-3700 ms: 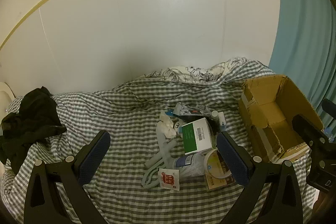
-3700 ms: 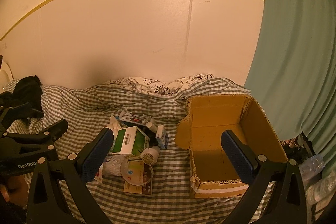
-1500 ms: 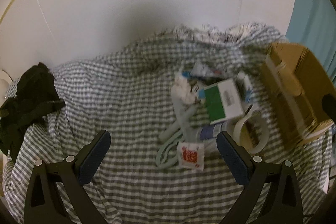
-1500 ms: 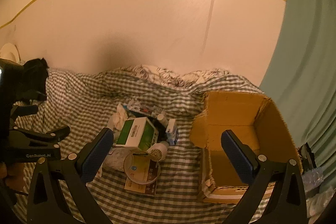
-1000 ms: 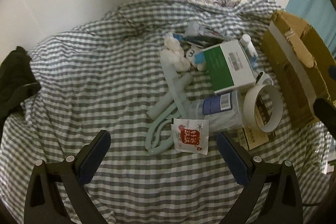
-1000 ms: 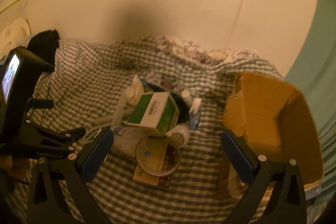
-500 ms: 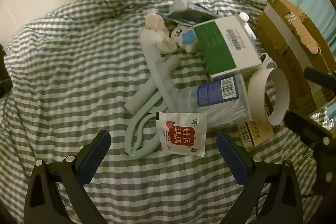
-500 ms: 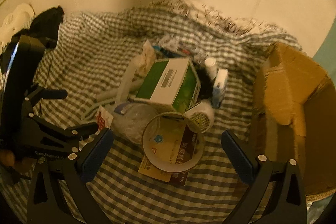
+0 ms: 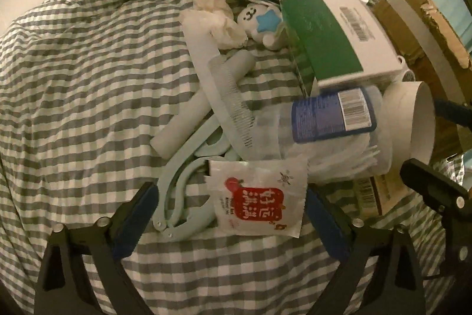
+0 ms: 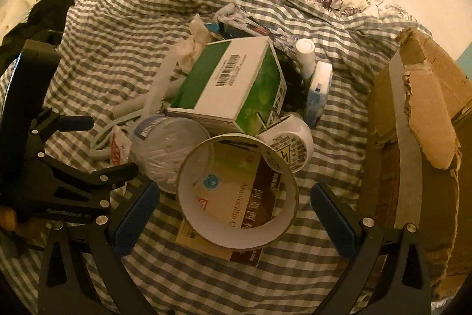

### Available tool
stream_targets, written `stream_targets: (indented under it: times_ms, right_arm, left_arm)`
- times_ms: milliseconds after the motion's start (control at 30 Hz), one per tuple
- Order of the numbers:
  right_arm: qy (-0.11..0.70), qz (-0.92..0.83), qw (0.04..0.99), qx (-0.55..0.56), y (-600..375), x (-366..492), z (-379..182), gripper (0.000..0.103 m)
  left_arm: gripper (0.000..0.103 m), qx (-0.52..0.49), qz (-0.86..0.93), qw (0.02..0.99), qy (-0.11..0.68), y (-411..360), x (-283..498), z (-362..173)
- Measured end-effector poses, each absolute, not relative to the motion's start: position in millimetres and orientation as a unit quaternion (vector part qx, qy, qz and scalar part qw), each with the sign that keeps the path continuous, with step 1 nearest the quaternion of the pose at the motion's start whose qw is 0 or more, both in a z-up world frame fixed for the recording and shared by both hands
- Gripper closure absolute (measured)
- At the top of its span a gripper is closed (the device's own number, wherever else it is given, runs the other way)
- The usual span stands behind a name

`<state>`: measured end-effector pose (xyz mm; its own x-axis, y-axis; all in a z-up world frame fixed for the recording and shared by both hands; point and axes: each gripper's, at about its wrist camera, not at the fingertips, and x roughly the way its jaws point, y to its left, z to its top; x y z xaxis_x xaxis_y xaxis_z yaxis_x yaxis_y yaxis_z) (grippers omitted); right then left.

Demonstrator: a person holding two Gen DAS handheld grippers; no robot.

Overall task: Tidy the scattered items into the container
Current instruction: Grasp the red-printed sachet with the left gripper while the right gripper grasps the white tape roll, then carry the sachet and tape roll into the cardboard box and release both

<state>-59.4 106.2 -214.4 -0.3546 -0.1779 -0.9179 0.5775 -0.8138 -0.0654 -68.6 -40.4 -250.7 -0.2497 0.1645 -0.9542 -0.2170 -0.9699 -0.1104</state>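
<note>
Hovering over the pile, the left gripper [image 9: 230, 213] is showing wide jaws that have just been closing a little; a white sachet [image 9: 258, 197] with a red label and red Chinese characters is lying between the blue pads, but neither pad is pressing on it. Touching the sachet's left edge, a pale green folding hanger [image 9: 183, 194] is resting on the checked bedding [image 9: 88, 84], with a white comb [image 9: 224, 90] and a pale tube [image 9: 203, 105] crossing just above it. Further up, a small white plush toy [image 9: 259, 19] with a blue star is sitting beside crumpled tissue [image 9: 215, 8].

The right gripper [image 10: 234, 210] is also standing wide, gripping nothing; a white tape roll [image 10: 237, 191] is sitting between its pads without contact, lying on a flat medicine box [image 10: 250, 202] (print partly readable: "Amoxicillin C…" plus Chinese characters). Just left, a clear tub of cotton swabs [image 10: 168, 146] with a blue barcode label is lying on its side. Behind the roll, a green-and-white carton [image 10: 233, 84] with a barcode is leaning over a small white bottle [image 10: 290, 143] (label too small to read). At right, the cardboard box [image 10: 413, 143] is standing just beside the pile, torn flap up. "GenRobot" lettering is showing faintly on the left gripper's body in the right wrist view.
</note>
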Motion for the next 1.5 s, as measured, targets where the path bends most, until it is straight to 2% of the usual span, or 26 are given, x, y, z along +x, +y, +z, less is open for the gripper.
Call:
stream_targets:
  times_ms: [133,167,233,300,367,433,533,600,700,733,767,800,1033,1500]
  right_arm:
    - [0.192,-0.794,0.232,0.527,107,-65,-222,0.0]
    - [0.189,-0.793,0.232,0.531,107,-66,-223,0.0]
    - [0.18,-0.788,0.234,0.54,108,-68,-226,0.001]
    - [0.173,-0.787,0.234,0.545,110,-70,-228,0.007]
    - [0.169,-0.784,0.235,0.548,111,-71,-229,0.018]
    - [0.167,-0.783,0.234,0.551,112,-71,-230,0.018]
    - [0.165,-0.788,0.225,0.549,116,-70,-227,0.018]
    - [0.161,-0.792,0.22,0.546,118,-70,-223,0.018]
    - [0.163,-0.798,0.217,0.538,120,-68,-216,0.018]
    - [0.163,-0.799,0.217,0.536,120,-66,-215,0.018]
    - [0.164,-0.8,0.219,0.534,120,-64,-213,0.018]
    - [0.164,-0.801,0.221,0.531,120,-63,-211,0.018]
    - [0.152,-0.808,0.237,0.517,122,-54,-197,0.018]
    - [0.147,-0.837,0.246,0.465,130,-35,-159,0.018]
  left_arm:
    - [0.018,-0.61,0.782,0.124,0.023,-40,-69,-258]
    - [0.026,-0.612,0.781,0.125,0.021,-40,-69,-258]
    - [0.034,-0.614,0.779,0.123,0.022,-41,-69,-259]
    - [0.035,-0.615,0.78,0.118,0.021,-42,-68,-259]
    - [0.048,-0.616,0.779,0.115,0.017,-44,-68,-260]
    - [0.054,-0.62,0.776,0.114,0.017,-45,-67,-259]
    - [0.055,-0.617,0.779,0.112,0.017,-46,-64,-256]
    - [0.063,-0.617,0.779,0.114,0.018,-46,-62,-255]
    - [0.069,-0.622,0.774,0.117,0.012,-49,-62,-249]
    - [0.075,-0.622,0.774,0.117,0.011,-49,-61,-248]
    - [0.088,-0.623,0.773,0.119,0.009,-49,-59,-247]
    - [0.093,-0.624,0.771,0.126,0.006,-49,-58,-246]
    - [0.095,-0.617,0.776,0.13,0.009,-47,-51,-240]
    - [0.095,-0.566,0.813,0.136,0.009,-42,-41,-191]
